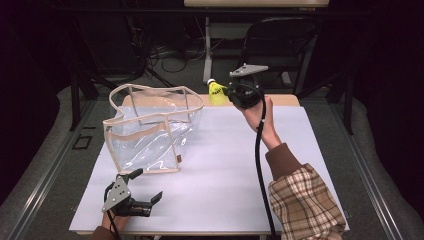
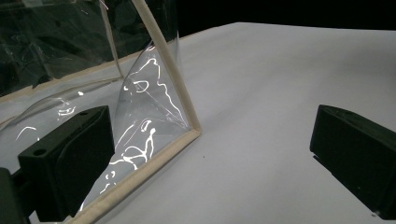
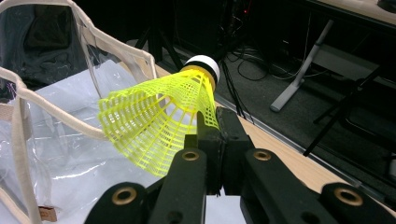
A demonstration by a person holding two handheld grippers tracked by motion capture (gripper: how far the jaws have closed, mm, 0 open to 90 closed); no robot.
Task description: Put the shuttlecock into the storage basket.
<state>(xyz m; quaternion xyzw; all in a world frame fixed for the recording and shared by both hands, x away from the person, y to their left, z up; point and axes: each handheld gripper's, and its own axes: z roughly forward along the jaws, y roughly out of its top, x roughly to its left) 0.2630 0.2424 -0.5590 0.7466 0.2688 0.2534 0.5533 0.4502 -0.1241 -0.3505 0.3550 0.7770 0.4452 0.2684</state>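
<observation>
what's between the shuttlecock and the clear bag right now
Nothing. In the high view, the shuttlecock, held in the right gripper, hangs just right of the clear bag; the gap is bare.

Glossy clear plastic bag (image 1: 150, 132) with cloth trim; yellow plastic mesh shuttlecock (image 3: 159, 119); matt white table (image 1: 225, 170).

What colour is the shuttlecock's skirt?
Bright yellow mesh on the shuttlecock, with a white cork tip; clearest in the right gripper view.

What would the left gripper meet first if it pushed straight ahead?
Probably the clear plastic bag with beige trim: its near corner lies just ahead of the open left gripper, toward one jaw. Depth is unclear; it could skim past over the white table.
</observation>
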